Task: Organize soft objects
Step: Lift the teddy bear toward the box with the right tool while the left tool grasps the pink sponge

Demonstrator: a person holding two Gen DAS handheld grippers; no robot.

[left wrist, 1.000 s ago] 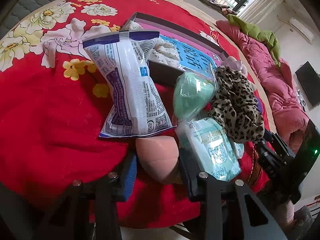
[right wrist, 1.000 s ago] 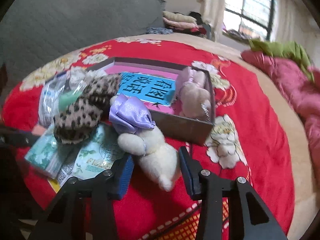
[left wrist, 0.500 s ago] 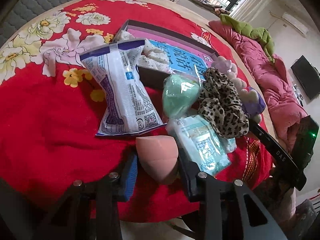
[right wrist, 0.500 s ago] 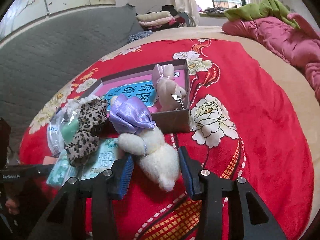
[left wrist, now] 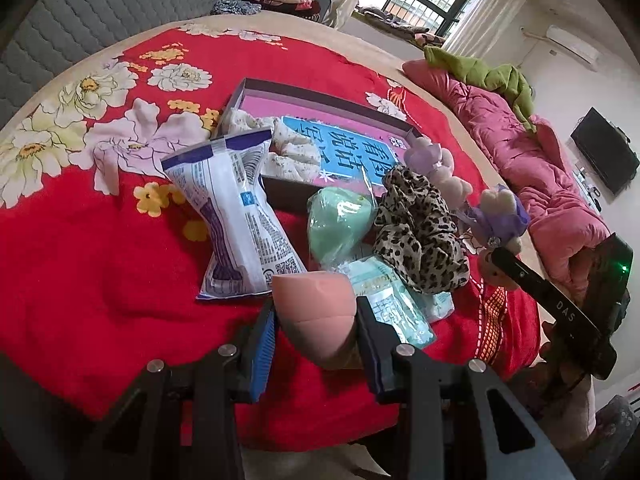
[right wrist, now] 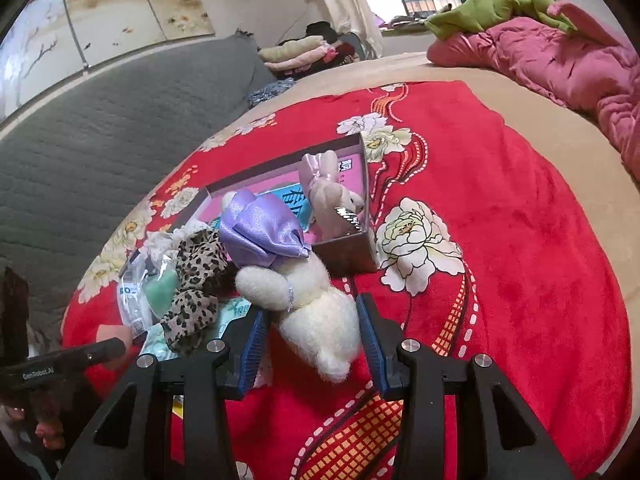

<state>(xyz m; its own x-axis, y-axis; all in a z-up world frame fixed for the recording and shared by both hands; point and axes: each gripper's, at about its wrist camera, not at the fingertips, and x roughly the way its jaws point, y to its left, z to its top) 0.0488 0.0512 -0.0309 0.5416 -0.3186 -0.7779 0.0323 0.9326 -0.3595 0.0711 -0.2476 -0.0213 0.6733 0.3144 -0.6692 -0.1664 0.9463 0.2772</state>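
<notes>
My left gripper [left wrist: 316, 316] is shut on a pink makeup sponge [left wrist: 316, 312] and holds it above the red blanket. My right gripper [right wrist: 312, 328] is shut on a white plush bunny with a purple bow [right wrist: 304, 280], lifted near the box's near corner. The open brown box [left wrist: 320, 100] with a pink and blue inside holds a floral cloth [left wrist: 288, 144] and a pink plush bunny [right wrist: 332, 204]. In front of the box lie a white and blue packet [left wrist: 236, 216], a bagged green sponge [left wrist: 340, 220], a leopard scrunchie [left wrist: 420, 232] and a teal pack [left wrist: 392, 304].
A red flowered blanket [right wrist: 500, 240] covers the bed. A pink quilt [left wrist: 540, 184] with a green cloth lies along the right side. A grey padded headboard [right wrist: 100, 140] stands at the back. Folded clothes [right wrist: 304, 52] sit near the window.
Both grippers have risen and pulled back, each with its item. The pink sponge has left the blanket. The white bunny has been lifted up towards the box.
</notes>
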